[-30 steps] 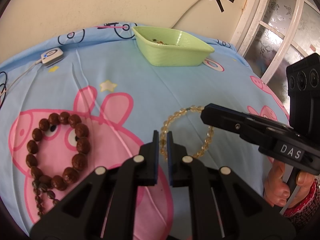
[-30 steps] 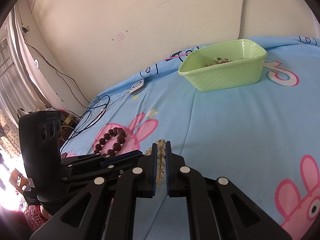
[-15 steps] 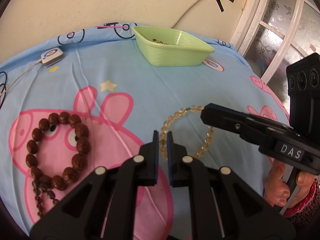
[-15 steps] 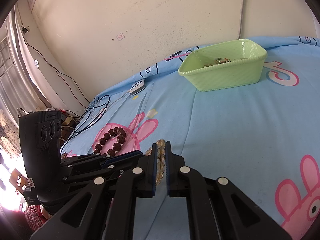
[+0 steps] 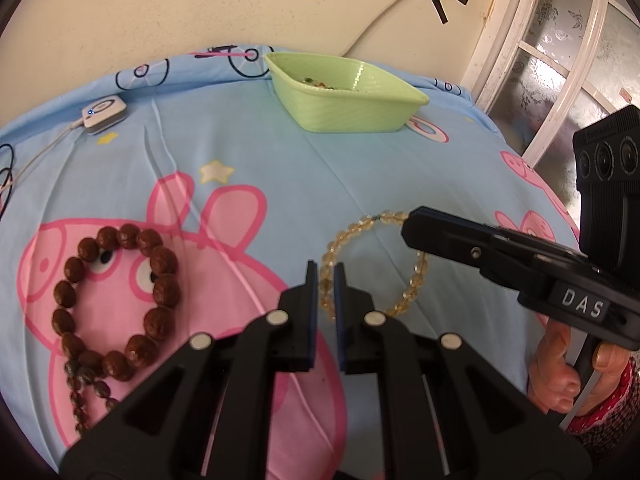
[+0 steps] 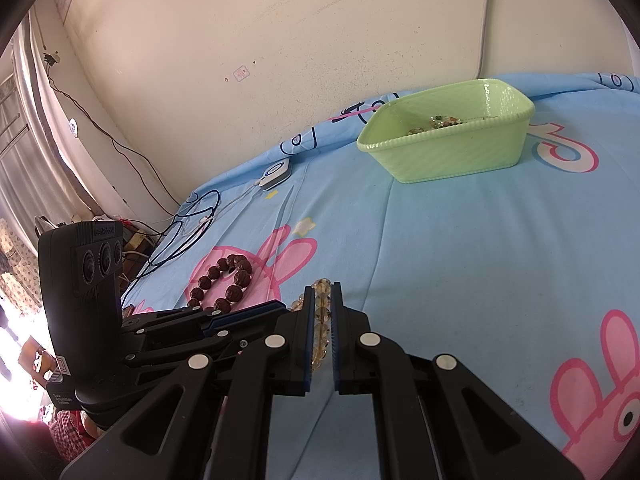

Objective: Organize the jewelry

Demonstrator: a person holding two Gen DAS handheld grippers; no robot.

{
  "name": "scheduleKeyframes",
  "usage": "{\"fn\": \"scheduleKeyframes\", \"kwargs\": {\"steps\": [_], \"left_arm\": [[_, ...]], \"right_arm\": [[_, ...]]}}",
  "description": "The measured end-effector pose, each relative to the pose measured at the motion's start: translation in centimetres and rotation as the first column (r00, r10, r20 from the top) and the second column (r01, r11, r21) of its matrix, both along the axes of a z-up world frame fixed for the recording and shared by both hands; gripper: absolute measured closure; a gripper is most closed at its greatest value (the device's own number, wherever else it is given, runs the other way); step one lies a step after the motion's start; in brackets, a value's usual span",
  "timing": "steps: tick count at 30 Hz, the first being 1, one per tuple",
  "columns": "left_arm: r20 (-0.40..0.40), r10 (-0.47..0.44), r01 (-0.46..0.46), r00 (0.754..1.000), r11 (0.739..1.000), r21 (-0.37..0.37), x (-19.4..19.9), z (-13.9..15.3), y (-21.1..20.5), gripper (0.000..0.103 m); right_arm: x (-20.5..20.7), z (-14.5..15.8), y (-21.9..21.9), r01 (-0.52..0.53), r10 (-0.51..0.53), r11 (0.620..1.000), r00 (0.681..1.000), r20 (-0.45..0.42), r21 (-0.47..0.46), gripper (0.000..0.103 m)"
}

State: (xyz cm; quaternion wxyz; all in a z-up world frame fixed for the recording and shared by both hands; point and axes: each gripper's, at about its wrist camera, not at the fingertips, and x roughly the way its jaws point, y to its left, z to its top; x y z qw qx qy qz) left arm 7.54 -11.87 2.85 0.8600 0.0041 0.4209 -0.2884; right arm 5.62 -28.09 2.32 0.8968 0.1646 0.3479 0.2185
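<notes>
On the blue sheet (image 5: 280, 168), both tongs pinch the yellow bracelet (image 5: 360, 228).

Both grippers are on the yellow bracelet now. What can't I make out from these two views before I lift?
- Green tray contents: too small in both views; far wall hides part in the left wrist view.
- Yellow bracelet: near arc hidden behind the left gripper; the right gripper covers another stretch.
- Brown bead string: its thin tail runs behind the left gripper's body.
- Right hand: cut off by the frame edge.
</notes>
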Motion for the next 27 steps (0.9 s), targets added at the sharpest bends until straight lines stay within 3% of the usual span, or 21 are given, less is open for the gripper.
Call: {"fn": "scheduleKeyframes", "kwargs": {"steps": [23, 27], "left_arm": [[-0.014, -0.007, 0.007, 1.000, 0.999, -0.043, 0.19, 0.06, 0.61, 0.096], [-0.023, 0.002, -0.003, 1.000, 0.999, -0.046, 0.31, -0.03, 0.70, 0.077]], "right_arm": [[-0.18, 0.57, -0.74, 0.017, -0.018, 0.999, 1.000, 0.021, 0.038, 0.103], [-0.18, 0.57, -0.85, 0.013, -0.014, 0.999, 0.999, 0.028, 0.049, 0.103]]}}
